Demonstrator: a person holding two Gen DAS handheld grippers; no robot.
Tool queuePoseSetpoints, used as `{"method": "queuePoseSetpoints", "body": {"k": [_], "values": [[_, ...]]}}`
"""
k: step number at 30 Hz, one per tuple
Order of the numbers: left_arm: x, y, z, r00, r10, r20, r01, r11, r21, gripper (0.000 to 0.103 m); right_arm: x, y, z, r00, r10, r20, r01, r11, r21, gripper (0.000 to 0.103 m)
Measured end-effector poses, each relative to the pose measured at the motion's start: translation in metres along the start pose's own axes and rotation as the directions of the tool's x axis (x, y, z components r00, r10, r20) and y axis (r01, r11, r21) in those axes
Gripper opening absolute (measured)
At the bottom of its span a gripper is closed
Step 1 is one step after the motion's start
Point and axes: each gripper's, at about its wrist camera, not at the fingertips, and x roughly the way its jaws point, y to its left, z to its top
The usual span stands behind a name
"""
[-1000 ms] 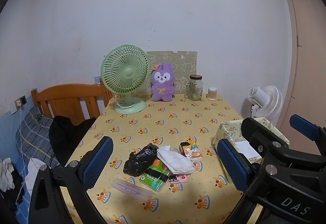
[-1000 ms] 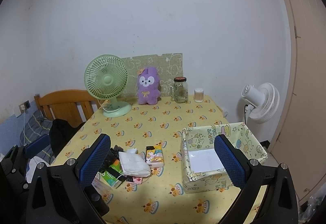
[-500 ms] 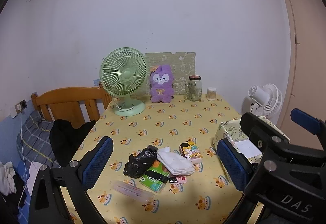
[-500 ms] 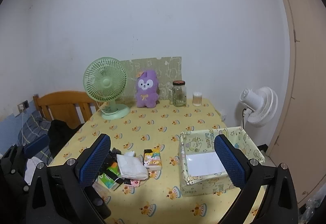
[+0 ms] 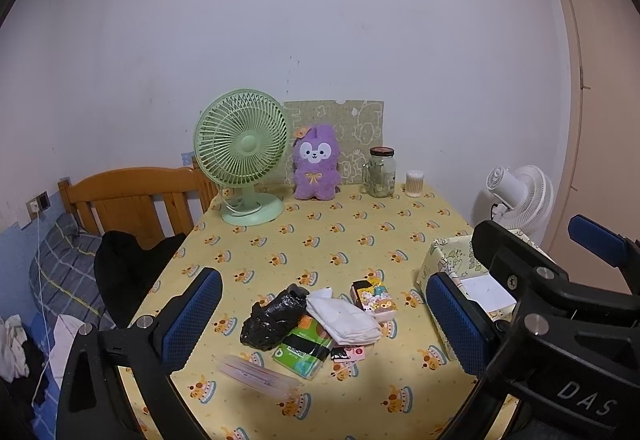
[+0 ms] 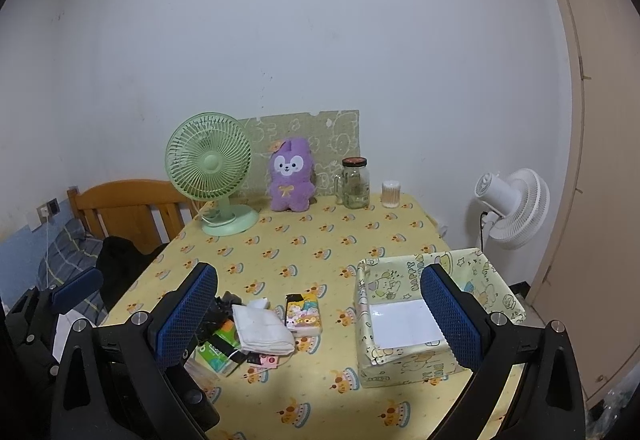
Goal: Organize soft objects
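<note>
Both views pulled back slightly; fingers wide, empty; box (image 6: 404,356) holds white sheet (image 6: 404,322).

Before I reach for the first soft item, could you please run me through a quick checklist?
1. Left gripper open, nothing held: ok.
2. Right gripper open, nothing held: ok.
3. Box open-topped, only a white sheet inside: ok.
4. White cloth on top of the pile, unobstructed: ok.
5. Black bag free of the green packet: not ok, they touch.
6. Bag's contents: cannot tell.
</note>
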Motion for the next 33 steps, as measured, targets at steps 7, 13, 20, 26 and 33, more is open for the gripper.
{"method": "queuePoseSetpoints", "body": {"k": [7,13,20,26,33], "values": [[-0.0033,-0.0013,-0.0013,1.0,-0.003,0.011,0.003,1.0,0.007,0.103,-0.001,0.0013,-0.0003,1.0,-0.007,0.001,0.007,1.0,0.002,0.103],[-0.0053,-0.0002,-0.0014,1.0,-0.003,0.005,0.003,1.0,-0.002,0.103,-0.0034,0.0024,-0.0015,1.0,-0.009,0.0,0.009,1.0,0.004,0.103],[-0.0066,-0.0004,-0.0015,1.0,-0.002,-0.003,0.002,1.0,-0.005,0.103,-0.0052,-0.0006,-0.0023,1.0,-0.003,-0.003,0.003,1.0,0.009,0.103],[-0.0049,0.0001,-0.0019,1.0,-0.005,-0.014,0.005,1.0,-0.011,0.103,-0.0048,-0.0013,-0.0026,1.0,0.0,-0.007,0.0,1.0,0.011,0.103],[-0.0041,0.0011,-0.0023,1.0,-0.004,-0.016,0.003,1.0,-0.012,0.103,-0.0025,-0.0019,-0.0038,1.0,0.005,-0.013,-0.005,1.0,0.013,0.103]]}}
